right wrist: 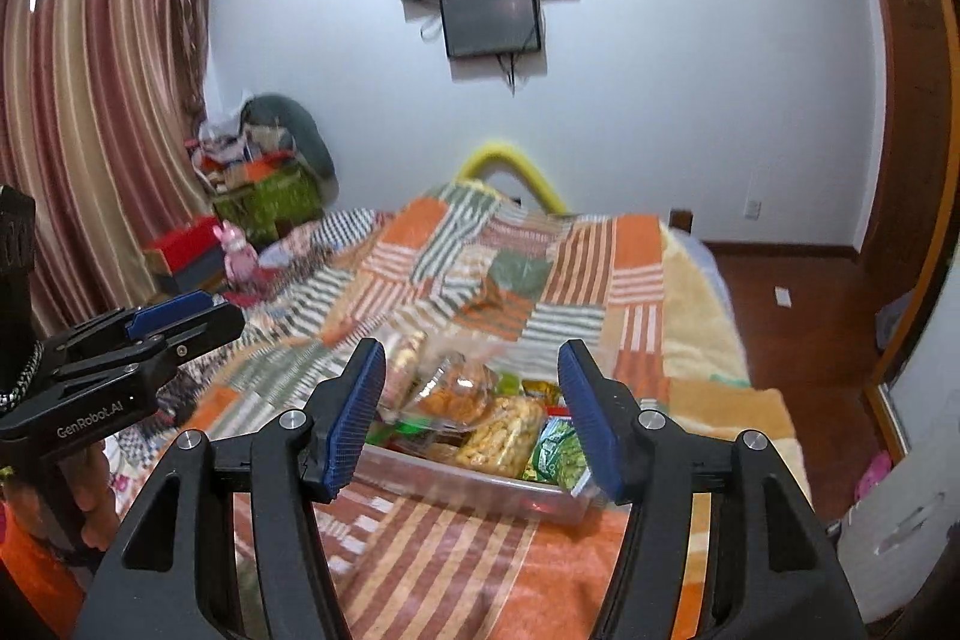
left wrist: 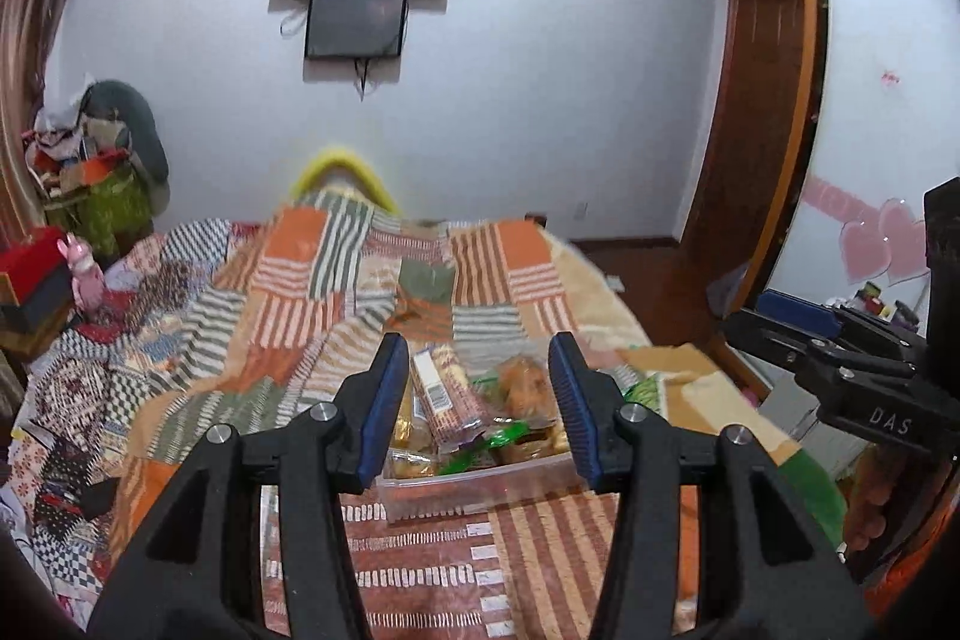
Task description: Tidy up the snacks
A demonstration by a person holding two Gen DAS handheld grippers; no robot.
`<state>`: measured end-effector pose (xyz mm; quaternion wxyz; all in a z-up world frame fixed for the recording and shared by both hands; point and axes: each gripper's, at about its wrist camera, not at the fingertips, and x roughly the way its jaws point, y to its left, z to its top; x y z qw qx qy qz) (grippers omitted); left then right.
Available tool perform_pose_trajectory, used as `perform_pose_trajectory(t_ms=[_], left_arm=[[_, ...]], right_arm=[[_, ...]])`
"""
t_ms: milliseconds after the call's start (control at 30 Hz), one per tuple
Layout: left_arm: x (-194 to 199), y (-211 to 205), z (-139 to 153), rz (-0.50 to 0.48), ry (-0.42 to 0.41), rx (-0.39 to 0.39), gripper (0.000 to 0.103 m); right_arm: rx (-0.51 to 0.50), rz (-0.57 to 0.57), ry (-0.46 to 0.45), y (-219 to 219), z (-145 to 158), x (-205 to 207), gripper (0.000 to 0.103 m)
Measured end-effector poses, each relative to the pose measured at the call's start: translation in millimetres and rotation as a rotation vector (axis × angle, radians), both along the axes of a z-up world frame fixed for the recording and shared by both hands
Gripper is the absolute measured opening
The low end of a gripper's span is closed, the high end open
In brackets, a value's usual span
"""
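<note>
Twin black handheld grippers with ribbed blue pads.

The left gripper (left wrist: 480, 403) and right gripper (right wrist: 474, 415) share matte black triangular arms with cut-out windows and silver round screws at the pivots. White lettering marks their sides: "GenRobot.AI" on the left, "DAS" on the right. An orange sleeve (right wrist: 30, 574) shows.

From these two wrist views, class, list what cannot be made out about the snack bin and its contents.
- Clear plastic bin: in the left wrist view, both ends hidden behind the left gripper fingers.
- Biscuit roll: label print blurred, unreadable.
- Green snack packet: right wrist view, right edge covered by the right gripper finger; text too small.
- Lower snack layers: buried under the packets on top in both views.
</note>
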<state>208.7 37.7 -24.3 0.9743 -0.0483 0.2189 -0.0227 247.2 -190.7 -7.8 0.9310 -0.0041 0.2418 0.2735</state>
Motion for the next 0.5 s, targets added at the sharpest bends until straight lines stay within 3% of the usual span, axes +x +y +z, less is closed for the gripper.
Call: perform_pose_trajectory(t_ms=[167,267,500], left_arm=[[-40.6,-9.0,25.8,0.004,-0.095,0.026,0.069],[-60.1,-13.9,35.6,0.003,-0.132,0.041,0.074],[-89.4,-21.8,46.1,0.017,-0.190,0.059,0.096]], right_arm=[[0.029,-0.001,-0.063,-4.9,19.5,-31.5,0.056],[0.038,0.000,-0.085,-4.4,26.0,-44.9,0.057],[0.029,-0.034,-0.143,-0.6,30.7,-64.2,0.082]])
